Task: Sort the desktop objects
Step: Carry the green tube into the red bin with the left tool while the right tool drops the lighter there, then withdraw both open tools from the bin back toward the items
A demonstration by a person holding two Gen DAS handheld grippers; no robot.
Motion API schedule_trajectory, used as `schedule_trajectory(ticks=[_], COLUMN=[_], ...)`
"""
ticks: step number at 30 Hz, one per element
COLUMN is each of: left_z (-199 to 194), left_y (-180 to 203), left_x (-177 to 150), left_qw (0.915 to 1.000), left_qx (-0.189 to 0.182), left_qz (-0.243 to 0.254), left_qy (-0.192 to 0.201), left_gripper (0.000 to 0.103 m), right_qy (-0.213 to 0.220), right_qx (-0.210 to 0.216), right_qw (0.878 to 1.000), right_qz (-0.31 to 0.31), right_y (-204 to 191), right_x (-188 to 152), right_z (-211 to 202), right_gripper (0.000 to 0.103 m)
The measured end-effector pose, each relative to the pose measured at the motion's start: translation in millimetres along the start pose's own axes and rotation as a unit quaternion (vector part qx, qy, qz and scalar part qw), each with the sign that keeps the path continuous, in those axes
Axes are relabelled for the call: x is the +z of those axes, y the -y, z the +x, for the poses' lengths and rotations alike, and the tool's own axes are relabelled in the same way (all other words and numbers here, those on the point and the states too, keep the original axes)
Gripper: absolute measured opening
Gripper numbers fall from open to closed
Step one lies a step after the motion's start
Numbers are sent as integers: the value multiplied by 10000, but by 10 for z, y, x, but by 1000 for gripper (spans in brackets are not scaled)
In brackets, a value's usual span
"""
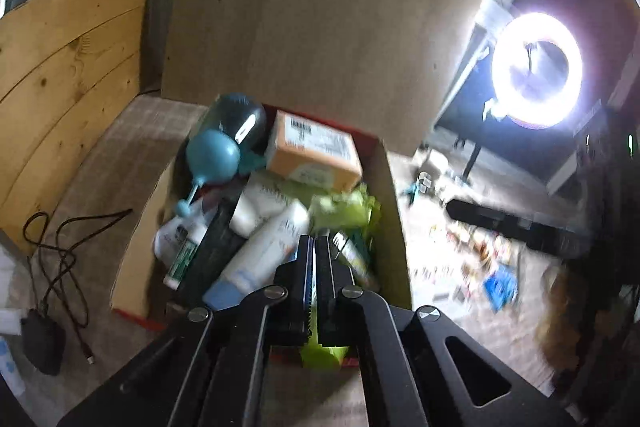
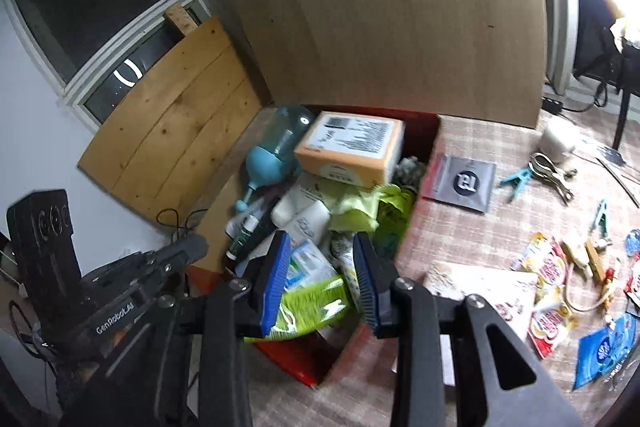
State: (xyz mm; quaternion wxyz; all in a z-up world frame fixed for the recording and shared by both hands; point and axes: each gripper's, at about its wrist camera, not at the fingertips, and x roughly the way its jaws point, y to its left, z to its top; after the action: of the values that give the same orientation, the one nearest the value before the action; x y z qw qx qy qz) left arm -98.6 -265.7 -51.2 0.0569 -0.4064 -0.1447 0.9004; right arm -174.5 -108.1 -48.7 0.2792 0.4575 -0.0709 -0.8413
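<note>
Both grippers hover over an open red-rimmed cardboard box (image 2: 416, 147) crammed with toiletries. The left gripper (image 1: 315, 247) is clenched, seemingly on nothing; the right gripper (image 2: 322, 255) is spread and bare above a lime-green packet (image 2: 312, 303). Whether either is reaching or leaving is unclear. Only the right view shows sachets and pegs (image 2: 552, 307) scattered rightward.

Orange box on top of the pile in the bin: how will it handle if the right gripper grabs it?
The orange box looks like stiff cardboard, flat-sided, so it should clamp without rolling. It sits tilted on loose items, so a push may slide it. Weight: cannot tell.
</note>
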Motion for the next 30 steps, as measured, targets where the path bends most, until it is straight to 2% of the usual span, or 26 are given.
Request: schedule_trajectory(ticks=[8, 14, 16, 18, 20, 22, 24, 25, 26, 27, 29, 30], left_z=[-94, -97, -100, -105, -112, -101, -85, -76, -62, -49, -20, -11], left_y=[238, 349, 421, 556, 680, 828, 987, 1054, 1113, 1171, 1280, 1350], left_x=[-343, -448, -413, -357, -315, -279, -249, -239, -234, -228, -218, -217], left_qw=[9985, 9985, 9988, 9989, 9990, 9987, 9984, 9982, 9980, 9978, 9976, 9975], left_qx=[49, -31, -35, -49, -60, -83, -104, -116, -132, -143, -96, -89], left_qz=[388, 283, 277, 348, 408, 486, 560, 586, 612, 639, 687, 705], left_qy=[-372, -473, -414, -304, -175, -116, -53, -39, -42, -46, -55, -36], left_gripper=[0, 0, 8, 22, 24, 32, 44, 46, 53, 65, 78, 78], right_qy=[119, 221, 295, 388, 436, 505, 559, 584, 610, 625, 662, 681], right_qx=[-545, -1012, -1250, -1334, -1384, -1468, -1578, -1617, -1656, -1669, -1738, -1775], right_qw=[9983, 9943, 9914, 9899, 9890, 9874, 9855, 9847, 9839, 9835, 9820, 9811], right_qz=[143, 249, 241, 270, 285, 289, 278, 285, 291, 304, 344, 365], right_y=[339, 593, 630, 666, 698, 730, 767, 787, 808, 828, 901, 939], right_x=[-207, -358, -378, -399, -426, -467, -522, -550, -579, -604, -658, -686], right_z=[-277, -516, -616, -724, -817, -923, -1022, -1067, -1113, -1137, -1228, -1276], right_gripper=[32, 32, 32, 33, 35, 35, 36, 36, 36, 36, 36, 36])
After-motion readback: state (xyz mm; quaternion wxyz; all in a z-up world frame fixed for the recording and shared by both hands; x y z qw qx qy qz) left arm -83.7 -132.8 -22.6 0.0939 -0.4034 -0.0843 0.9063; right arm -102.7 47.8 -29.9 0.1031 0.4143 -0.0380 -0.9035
